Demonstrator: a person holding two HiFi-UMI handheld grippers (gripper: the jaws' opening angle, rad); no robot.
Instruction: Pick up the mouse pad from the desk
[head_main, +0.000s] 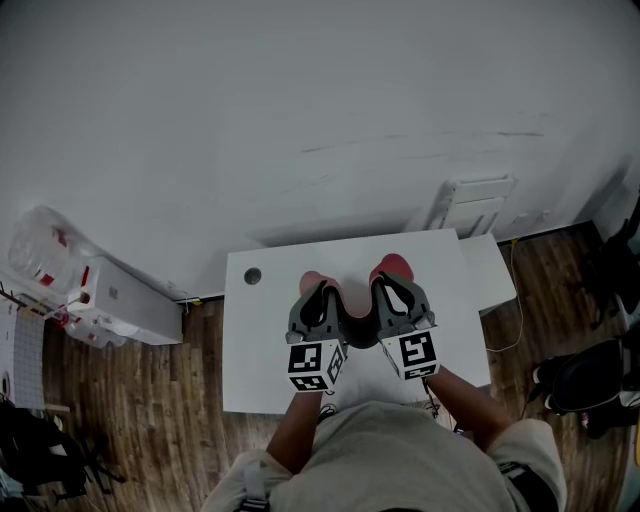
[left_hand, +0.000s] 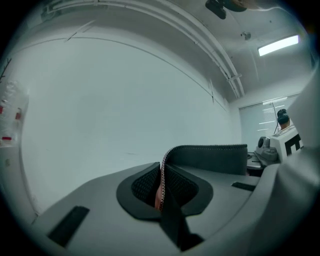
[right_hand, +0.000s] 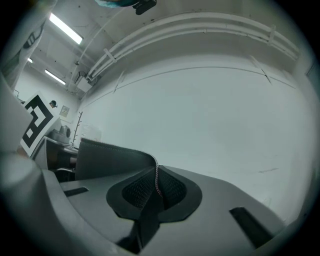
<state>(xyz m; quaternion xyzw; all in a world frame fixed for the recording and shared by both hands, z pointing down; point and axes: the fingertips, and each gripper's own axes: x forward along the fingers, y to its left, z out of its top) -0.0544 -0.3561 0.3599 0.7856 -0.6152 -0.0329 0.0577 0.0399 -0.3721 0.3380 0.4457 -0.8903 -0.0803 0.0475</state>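
Person in grey holds mouse pad by both ends

White tabletop fills the centre of the head view. Over it hangs the dark pad, seemingly clear of the surface, its long axis running left to right across the frame. Left claw is clenched on the left edge, right claw on the right. Neither is nearer, so any further rise likely needs both kept level.
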